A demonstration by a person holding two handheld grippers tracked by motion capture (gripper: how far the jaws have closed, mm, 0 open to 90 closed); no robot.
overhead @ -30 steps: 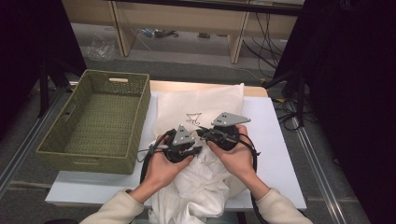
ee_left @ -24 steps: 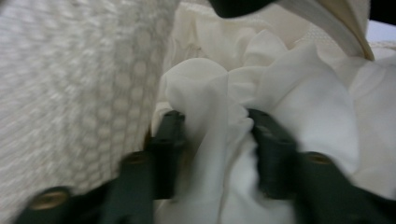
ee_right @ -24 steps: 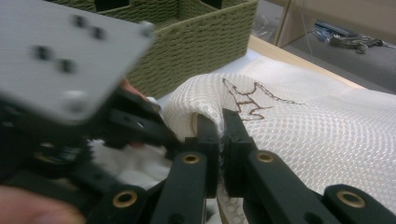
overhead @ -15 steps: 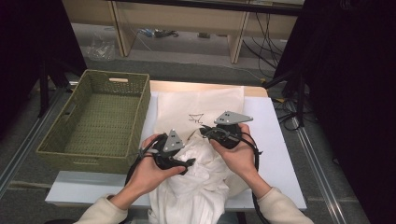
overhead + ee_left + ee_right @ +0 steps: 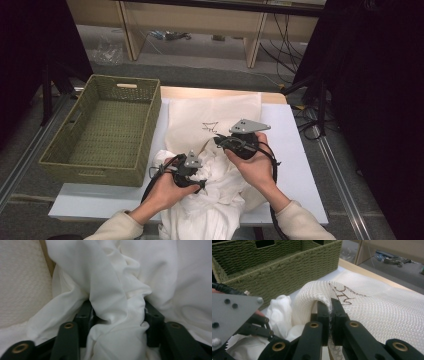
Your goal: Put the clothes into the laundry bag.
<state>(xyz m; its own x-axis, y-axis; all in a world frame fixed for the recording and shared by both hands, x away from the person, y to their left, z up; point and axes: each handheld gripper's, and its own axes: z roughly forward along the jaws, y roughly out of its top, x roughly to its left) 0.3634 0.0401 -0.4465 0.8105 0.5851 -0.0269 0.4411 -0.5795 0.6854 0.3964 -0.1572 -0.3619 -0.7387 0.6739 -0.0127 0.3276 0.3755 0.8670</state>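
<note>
A crumpled white cloth lies at the table's near edge, partly at the mouth of a cream mesh bag with a brown stitched mark. My left gripper sits low on the cloth. Its jaws have just been closing, and in the left gripper view a thick fold of white cloth is pinched between them. My right gripper is shut on the raised edge of the mesh bag, with the netting pinched between its jaws.
A green woven basket stands on the left of the white table, close to the bag. In the right gripper view the basket rises just behind the bag's edge. Cables and shelving lie on the floor beyond the table.
My left gripper let go beside the right gripper, moved down and toward the near edge, opened wide, then closed around a fold of white cloth. The right gripper stayed put, holding the bag.
</note>
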